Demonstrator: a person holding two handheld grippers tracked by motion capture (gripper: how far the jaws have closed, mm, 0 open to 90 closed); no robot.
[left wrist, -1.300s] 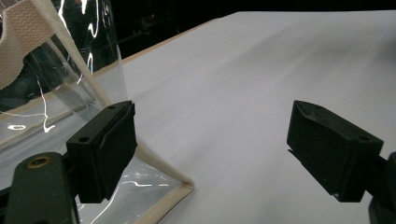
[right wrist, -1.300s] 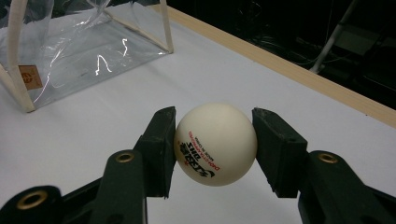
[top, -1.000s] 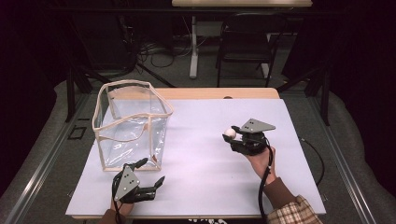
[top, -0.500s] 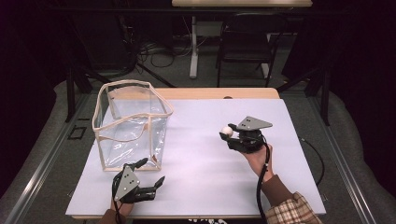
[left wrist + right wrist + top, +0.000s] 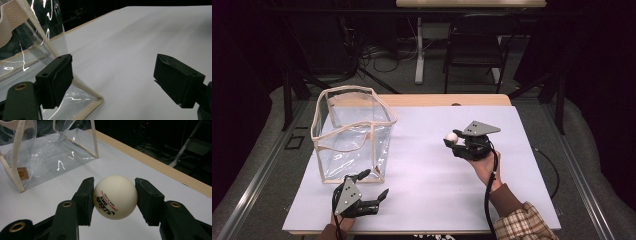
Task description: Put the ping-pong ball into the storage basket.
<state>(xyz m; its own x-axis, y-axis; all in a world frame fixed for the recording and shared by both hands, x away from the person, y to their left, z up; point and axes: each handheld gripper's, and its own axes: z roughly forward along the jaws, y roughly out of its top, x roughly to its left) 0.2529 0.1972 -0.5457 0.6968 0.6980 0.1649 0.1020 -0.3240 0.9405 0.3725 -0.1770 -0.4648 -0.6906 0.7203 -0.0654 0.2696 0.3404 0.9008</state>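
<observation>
A white ping-pong ball (image 5: 115, 197) with red and black print sits pinched between the jaws of my right gripper (image 5: 114, 199), which is shut on it. From above, that gripper (image 5: 453, 140) hovers over the right half of the table with the ball (image 5: 451, 137) at its tip, pointing left. A clear plastic bag (image 5: 352, 134) with cream trim stands open at the left. My left gripper (image 5: 373, 186) rests near the front edge, just in front of the bag, open with nothing between its jaws. Its left jaw is close to the bag's bottom corner (image 5: 96, 101).
The white table cover (image 5: 427, 175) spans the tabletop, with a wooden strip (image 5: 447, 100) along the far edge. A black chair (image 5: 474, 42) and cables stand on the floor beyond. A black cable (image 5: 488, 192) trails from my right gripper along the forearm.
My right gripper has moved left toward the bag, carrying the ball. The left gripper has stayed put.
</observation>
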